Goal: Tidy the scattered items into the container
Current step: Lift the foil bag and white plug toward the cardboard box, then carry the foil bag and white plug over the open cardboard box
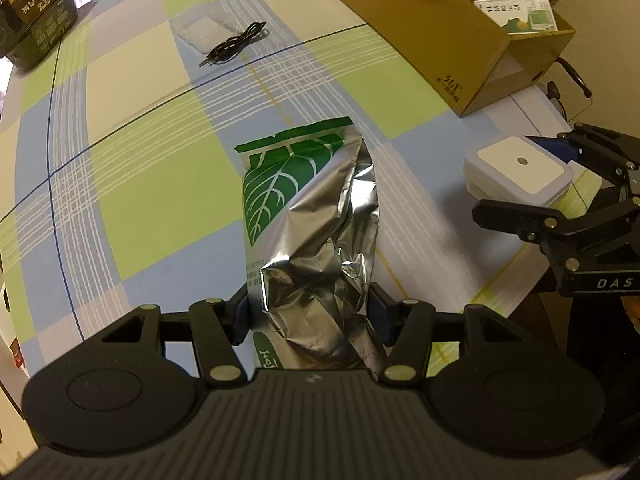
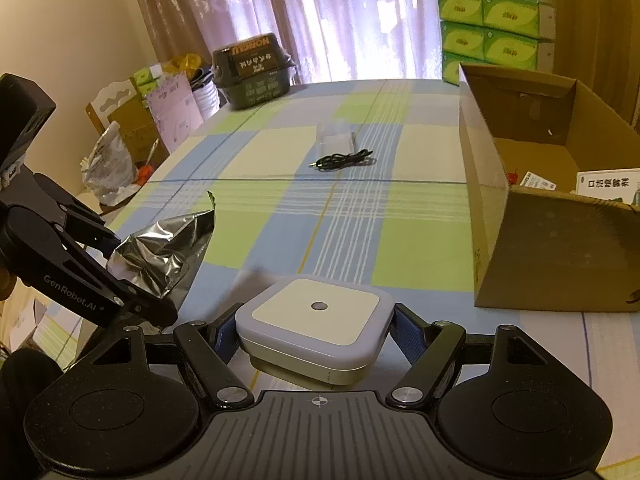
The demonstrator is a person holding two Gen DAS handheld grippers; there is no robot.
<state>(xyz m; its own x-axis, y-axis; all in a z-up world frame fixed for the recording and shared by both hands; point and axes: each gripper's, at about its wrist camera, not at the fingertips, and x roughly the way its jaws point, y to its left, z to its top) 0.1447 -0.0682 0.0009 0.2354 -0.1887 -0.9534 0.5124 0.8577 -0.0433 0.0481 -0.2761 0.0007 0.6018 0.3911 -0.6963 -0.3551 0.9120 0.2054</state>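
Holding one item in each gripper, we have both loads clear of the checked tablecloth (image 2: 280, 208) so they can travel to the cardboard box (image 2: 532, 248) that stands open at the far right. Our left gripper (image 1: 308, 312) pinches the foil pouch (image 1: 308, 216) at its crumpled lower part, the blue pads pressed into the sides, which seems a sensible hold since the foil gives and would slip from a lighter touch. The pouch's long axis runs straight away from us along the fingers, its green leaf-printed sealed end pointing far across the table. Our right gripper (image 2: 312, 336) clamps the white square night light (image 2: 316, 328) by two opposite side walls, its flat face with the small round sensor turned up; it is squat, so it has no marked long axis. Still on the cloth in the far middle lie a black audio cable (image 2: 344, 159) and, just beyond it, a clear plastic sleeve (image 2: 336, 134). The box already holds a printed carton (image 2: 608, 186), so we judge the tidying partway done.
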